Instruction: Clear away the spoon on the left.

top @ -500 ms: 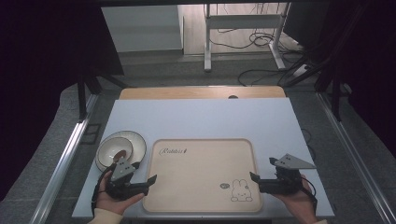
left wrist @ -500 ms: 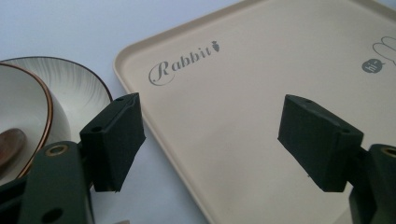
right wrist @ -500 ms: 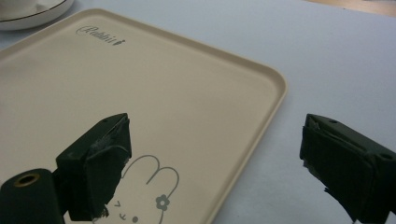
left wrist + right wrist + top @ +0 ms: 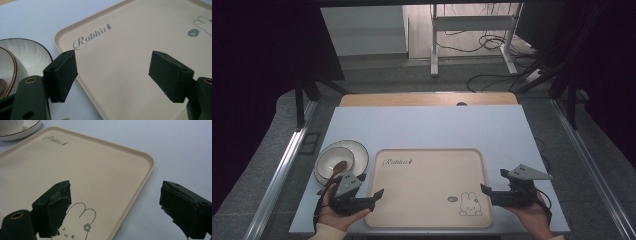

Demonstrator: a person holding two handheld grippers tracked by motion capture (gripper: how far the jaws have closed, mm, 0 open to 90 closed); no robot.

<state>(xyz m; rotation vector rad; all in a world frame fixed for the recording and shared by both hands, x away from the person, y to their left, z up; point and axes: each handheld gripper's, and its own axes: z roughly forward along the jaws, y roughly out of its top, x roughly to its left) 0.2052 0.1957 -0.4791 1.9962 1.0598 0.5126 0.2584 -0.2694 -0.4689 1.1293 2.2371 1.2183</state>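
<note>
A beige tray [image 4: 427, 175] printed with "Rabbit" and a bunny lies at the front middle of the white table [image 4: 427, 127]. My left gripper [image 4: 373, 186] is open at the tray's left edge. In the left gripper view its jaws [image 4: 112, 67] stand wide apart, one on each side of the tray [image 4: 130, 45] rim, with nothing between the pads. My right gripper [image 4: 493, 181] is open at the tray's right edge. Its jaws [image 4: 115, 195] likewise straddle the rim of the tray [image 4: 82, 165] near the bunny drawing, gripping nothing.
Left of the tray sits a white plate [image 4: 357, 150] carrying a bowl [image 4: 332, 161] with a brown wooden spoon [image 4: 334, 172]. The plate [image 4: 32, 52] is close beside my left jaw. A wooden strip [image 4: 427, 99] borders the table's far edge.
</note>
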